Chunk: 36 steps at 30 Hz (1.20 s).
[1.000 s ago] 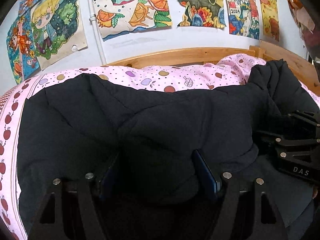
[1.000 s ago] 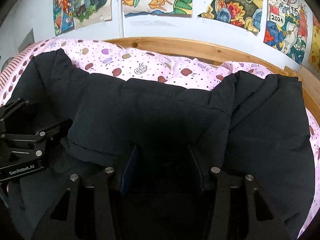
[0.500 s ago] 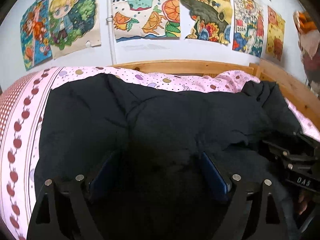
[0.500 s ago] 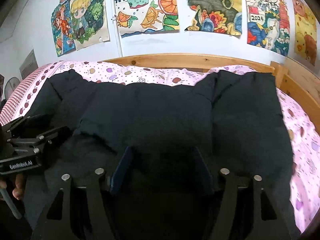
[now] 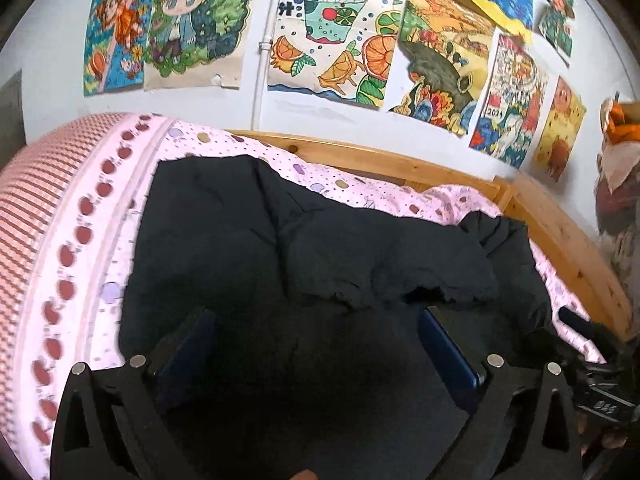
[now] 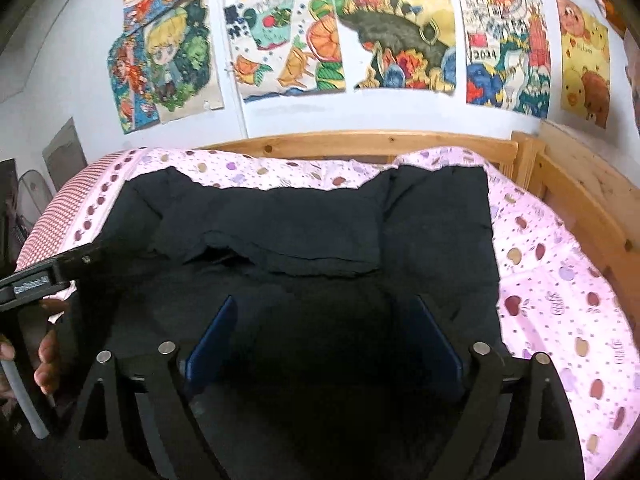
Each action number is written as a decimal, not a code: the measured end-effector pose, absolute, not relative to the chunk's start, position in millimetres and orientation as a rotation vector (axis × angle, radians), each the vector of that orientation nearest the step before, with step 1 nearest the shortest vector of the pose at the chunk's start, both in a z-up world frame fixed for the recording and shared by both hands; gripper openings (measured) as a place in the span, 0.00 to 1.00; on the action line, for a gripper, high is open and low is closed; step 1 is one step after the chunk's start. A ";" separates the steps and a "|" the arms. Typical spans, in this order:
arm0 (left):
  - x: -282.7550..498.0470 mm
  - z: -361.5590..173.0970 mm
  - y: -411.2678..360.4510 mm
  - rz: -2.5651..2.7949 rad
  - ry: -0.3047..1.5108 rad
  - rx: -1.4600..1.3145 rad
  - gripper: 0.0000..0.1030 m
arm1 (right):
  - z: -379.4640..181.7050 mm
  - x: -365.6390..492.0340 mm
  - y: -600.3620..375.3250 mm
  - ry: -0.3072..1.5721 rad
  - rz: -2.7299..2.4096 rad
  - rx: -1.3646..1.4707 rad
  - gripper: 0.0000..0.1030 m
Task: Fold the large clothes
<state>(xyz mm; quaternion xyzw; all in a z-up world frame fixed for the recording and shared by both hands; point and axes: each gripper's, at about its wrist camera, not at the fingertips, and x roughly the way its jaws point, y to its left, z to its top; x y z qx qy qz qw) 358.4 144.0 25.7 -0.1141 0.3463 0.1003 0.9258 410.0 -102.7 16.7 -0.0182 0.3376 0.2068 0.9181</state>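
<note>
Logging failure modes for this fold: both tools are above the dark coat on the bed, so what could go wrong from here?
1. The puffy black padded coat may spring back: its folded-over flap ends in a raised, rumpled edge while both tools' jaws are opening, gripping nothing.
2. The part of the coat at the right lies near the wooden bed frame, so a pull that way could drag it off the pink fruit-print sheet.

jacket (image 5: 320,248): near part lost in shadow | far-right toy (image 5: 618,168): cut by edge | bedsheet (image 6: 560,280): blurred

Jacket (image 6: 304,232) on bedspread (image 6: 560,280), headboard (image 6: 360,142) behind, drawings (image 6: 288,40) above
</note>
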 end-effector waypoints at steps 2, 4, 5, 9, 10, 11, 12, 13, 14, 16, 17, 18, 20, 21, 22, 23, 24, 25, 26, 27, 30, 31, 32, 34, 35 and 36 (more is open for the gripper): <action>346.7 32.3 140.2 0.214 0.687 -0.211 1.00 | 24.7 400.4 -103.3 0.685 0.434 -0.051 0.85; 332.5 40.3 135.5 0.218 0.668 -0.190 1.00 | 34.3 388.2 -103.7 0.672 0.449 -0.072 0.85; 328.1 43.2 134.7 0.214 0.668 -0.184 1.00 | 38.2 383.3 -103.5 0.666 0.453 -0.078 0.85; 301.8 60.8 127.9 0.200 0.653 -0.157 1.00 | 58.6 358.5 -107.3 0.628 0.466 -0.097 0.85; 293.8 66.0 125.9 0.197 0.648 -0.147 1.00 | 64.1 351.7 -109.3 0.618 0.468 -0.097 0.85; 289.2 69.6 125.0 0.195 0.644 -0.142 1.00 | 67.6 346.8 -109.9 0.611 0.469 -0.098 0.85; 282.3 74.2 123.2 0.194 0.637 -0.135 1.00 | 72.3 339.8 -111.7 0.603 0.469 -0.100 0.85; 272.3 80.4 120.9 0.196 0.626 -0.124 1.00 | 76.9 332.6 -113.5 0.596 0.470 -0.103 0.85; 267.9 83.7 119.9 0.196 0.621 -0.117 1.00 | 79.7 328.4 -114.3 0.593 0.471 -0.104 0.86; 253.2 91.6 115.9 0.202 0.610 -0.098 1.00 | 88.4 314.2 -118.7 0.584 0.478 -0.099 0.86; 245.5 95.7 113.7 0.205 0.606 -0.088 1.00 | 91.2 308.5 -119.7 0.580 0.482 -0.096 0.86; 236.6 99.9 111.0 0.201 0.602 -0.079 1.00 | 95.1 301.4 -121.2 0.574 0.486 -0.095 0.86; 221.6 107.6 106.9 0.187 0.592 -0.066 1.00 | 104.7 285.0 -124.5 0.556 0.497 -0.099 0.86; 212.0 112.2 104.6 0.178 0.582 -0.060 1.00 | 108.4 278.5 -126.0 0.549 0.501 -0.102 0.86; 202.8 116.6 102.2 0.176 0.573 -0.054 1.00 | 112.9 270.3 -128.0 0.541 0.505 -0.105 0.86; 197.4 118.9 101.1 0.176 0.569 -0.050 1.00 | 117.3 262.9 -129.8 0.535 0.510 -0.105 0.86; 188.3 122.7 99.2 0.175 0.559 -0.049 1.00 | 120.2 256.0 -131.1 0.532 0.514 -0.104 0.86; 179.2 126.1 97.6 0.174 0.548 -0.050 1.00 | 123.3 248.0 -132.7 0.530 0.518 -0.105 0.86; 173.8 128.1 96.4 0.173 0.542 -0.051 1.00 | 125.4 241.3 -133.6 0.530 0.523 -0.107 0.86; 165.7 130.9 94.5 0.169 0.535 -0.050 1.00 | 127.9 232.4 -135.4 0.528 0.531 -0.112 0.86; 145.6 136.2 88.2 0.142 0.519 -0.029 1.00 | 133.3 206.7 -140.7 0.503 0.541 -0.145 0.86; 136.1 137.7 85.5 0.132 0.504 -0.014 1.00 | 134.9 197.3 -144.5 0.482 0.538 -0.157 0.86; 130.8 137.8 84.2 0.128 0.498 -0.003 1.00 | 136.7 190.5 -146.1 0.473 0.537 -0.164 0.86; 118.0 138.3 79.3 0.122 0.486 0.030 1.00 | 139.4 176.0 -151.6 0.453 0.537 -0.180 0.88; 111.1 138.4 76.7 0.117 0.483 0.043 1.00 | 140.3 170.4 -153.9 0.446 0.537 -0.187 0.89; 105.6 137.9 75.2 0.112 0.482 0.051 1.00 | 140.1 164.3 -157.0 0.441 0.538 -0.194 0.89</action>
